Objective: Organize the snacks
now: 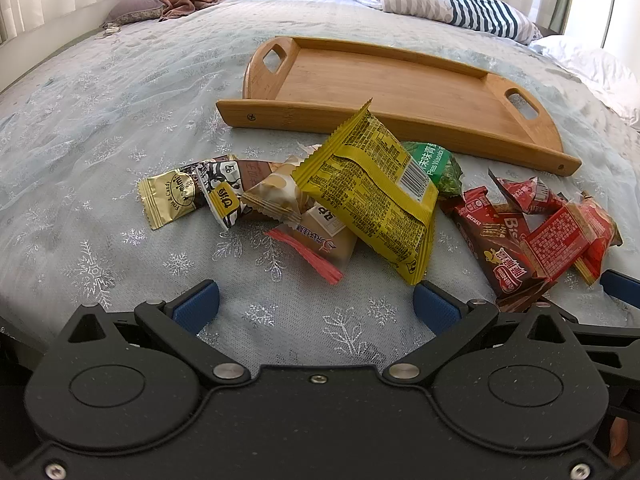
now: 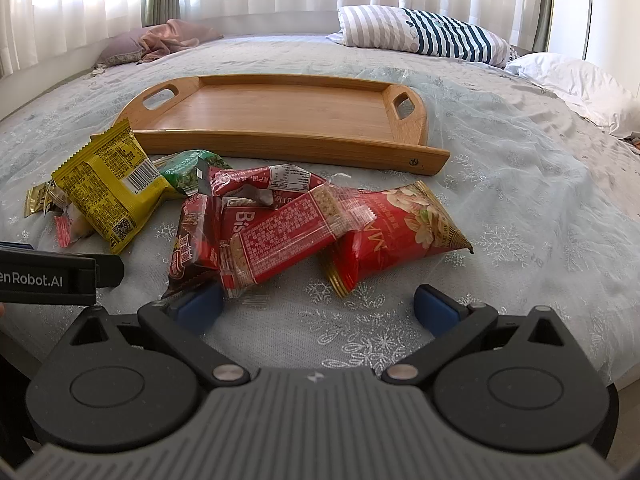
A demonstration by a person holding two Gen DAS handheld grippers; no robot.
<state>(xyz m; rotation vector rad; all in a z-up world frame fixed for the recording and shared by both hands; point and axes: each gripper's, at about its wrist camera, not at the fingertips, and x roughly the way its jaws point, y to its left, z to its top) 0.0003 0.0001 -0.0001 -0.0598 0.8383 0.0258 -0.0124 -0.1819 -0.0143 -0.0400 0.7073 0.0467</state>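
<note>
Snack pile on bedspread [image 1: 120,128], bamboo tray [image 1: 400,80] behind.
I see left gripper [image 1: 316,304] and right gripper [image 2: 318,306] both spread wide, holding nothing; yellow packet [image 1: 372,196] tops the pile.

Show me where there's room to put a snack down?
The tray floor is bare between its two handles. The bedspread is free right of the red nut bag. It's crowded in front of the tray, from the yellow packet to that bag.

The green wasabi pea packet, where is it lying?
The green wasabi pea packet lies on the bed between the wooden tray and the snack pile, tucked partly under the yellow packet.
</note>
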